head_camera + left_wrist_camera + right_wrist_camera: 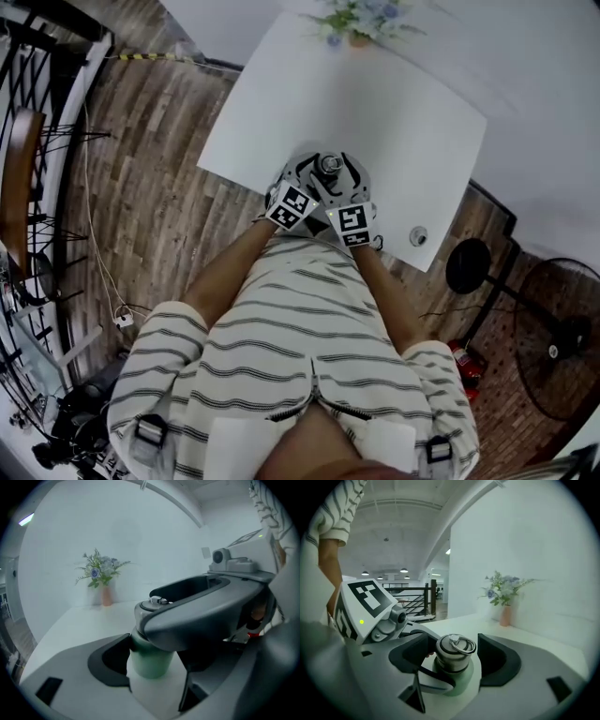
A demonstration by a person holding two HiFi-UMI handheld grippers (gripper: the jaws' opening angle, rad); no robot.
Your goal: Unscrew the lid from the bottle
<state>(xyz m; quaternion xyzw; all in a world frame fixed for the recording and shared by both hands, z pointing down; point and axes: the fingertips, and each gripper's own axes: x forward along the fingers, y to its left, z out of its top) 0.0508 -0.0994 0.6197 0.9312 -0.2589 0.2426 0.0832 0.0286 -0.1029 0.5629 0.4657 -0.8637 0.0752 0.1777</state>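
Note:
A green bottle (pixel 150 660) with a metal lid (pixel 454 649) and ring stands at the near edge of the white table (pixel 394 122). My left gripper (pixel 154 665) is shut on the bottle's green body; one of its fingers (pixel 433 680) wraps under the lid in the right gripper view. My right gripper (pixel 453 657) stands open around the lid, with a clear gap between the lid and its right pad (pixel 487 660). In the head view both grippers meet over the bottle (pixel 328 166), left gripper (pixel 305 180) and right gripper (pixel 343 184) side by side.
A small vase of flowers (pixel 359 21) stands at the table's far edge, also seen in the gripper views as the vase (pixel 505 613). A small round object (pixel 418 235) lies near the table's front right corner. A fan (pixel 562 337) stands on the wooden floor to the right.

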